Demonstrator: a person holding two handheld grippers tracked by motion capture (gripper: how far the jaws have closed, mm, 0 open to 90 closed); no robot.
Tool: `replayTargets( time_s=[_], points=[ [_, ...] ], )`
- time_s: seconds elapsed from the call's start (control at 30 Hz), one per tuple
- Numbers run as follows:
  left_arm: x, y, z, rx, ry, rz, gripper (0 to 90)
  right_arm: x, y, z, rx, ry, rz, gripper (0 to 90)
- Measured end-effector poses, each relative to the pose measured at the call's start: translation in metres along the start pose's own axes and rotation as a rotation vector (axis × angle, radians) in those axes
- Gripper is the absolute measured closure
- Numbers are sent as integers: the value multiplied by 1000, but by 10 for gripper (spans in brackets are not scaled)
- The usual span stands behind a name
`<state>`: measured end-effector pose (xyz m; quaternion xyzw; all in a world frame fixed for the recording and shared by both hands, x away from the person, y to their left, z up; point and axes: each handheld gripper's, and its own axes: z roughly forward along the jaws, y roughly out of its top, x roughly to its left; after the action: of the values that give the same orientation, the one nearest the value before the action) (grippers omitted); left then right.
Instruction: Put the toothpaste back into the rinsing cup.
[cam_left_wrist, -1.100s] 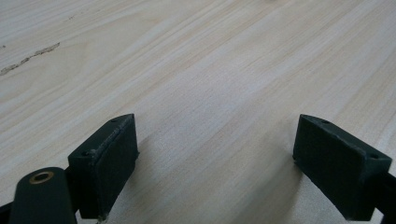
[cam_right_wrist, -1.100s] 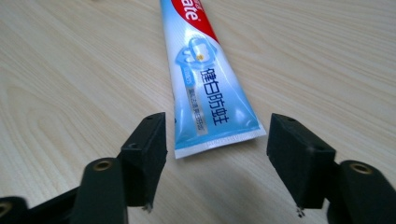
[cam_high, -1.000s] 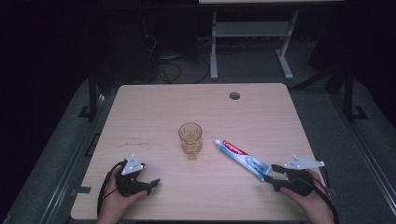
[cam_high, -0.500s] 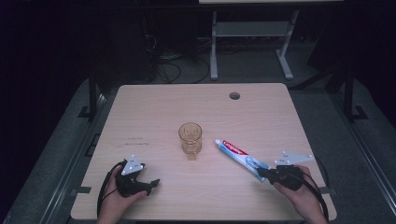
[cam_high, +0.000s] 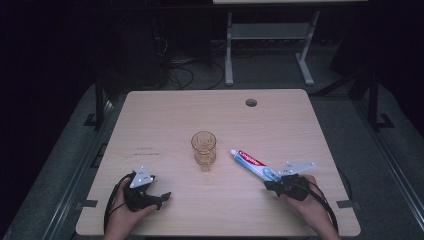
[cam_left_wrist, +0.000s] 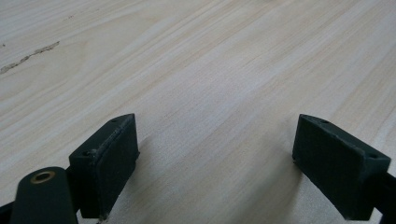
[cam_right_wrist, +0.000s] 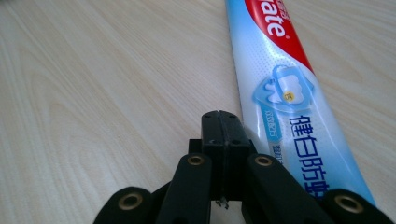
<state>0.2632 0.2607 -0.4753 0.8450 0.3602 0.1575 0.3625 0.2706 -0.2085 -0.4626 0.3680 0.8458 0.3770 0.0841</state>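
A toothpaste tube (cam_high: 255, 164), blue and white with a red logo, lies flat on the wooden table (cam_high: 165, 115) right of centre. In the right gripper view the tube (cam_right_wrist: 285, 93) runs up from the bottom right, just beside my right gripper (cam_right_wrist: 223, 122), whose jaws are pressed together with nothing between them. From the high view that right gripper (cam_high: 270, 185) sits at the tube's near end. An amber drinking glass (cam_high: 203, 148) stands upright at the table's middle. My left gripper (cam_high: 162, 197) rests near the front left, and its pads (cam_left_wrist: 109, 158) stand wide apart over bare wood.
A round cable hole (cam_high: 251, 102) sits near the table's far edge. Beyond the table are a dark floor, cables and a white stand's legs (cam_high: 229, 60). The table's front edge lies just under both hands.
My right gripper has moved left and forward, up to the near end of the toothpaste tube. The left gripper has stayed put.
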Motion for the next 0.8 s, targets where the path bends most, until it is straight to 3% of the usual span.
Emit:
replayTargets(
  time_s=[0.47, 0.8],
  points=[
    [0, 0, 0, -1, -1, -1, 134, -9, -3, 1, 18, -33, 22, 899],
    [0, 0, 0, 2, -1, 3, 134, -27, 2, 1, 13, -73, 41, 899]
  ],
)
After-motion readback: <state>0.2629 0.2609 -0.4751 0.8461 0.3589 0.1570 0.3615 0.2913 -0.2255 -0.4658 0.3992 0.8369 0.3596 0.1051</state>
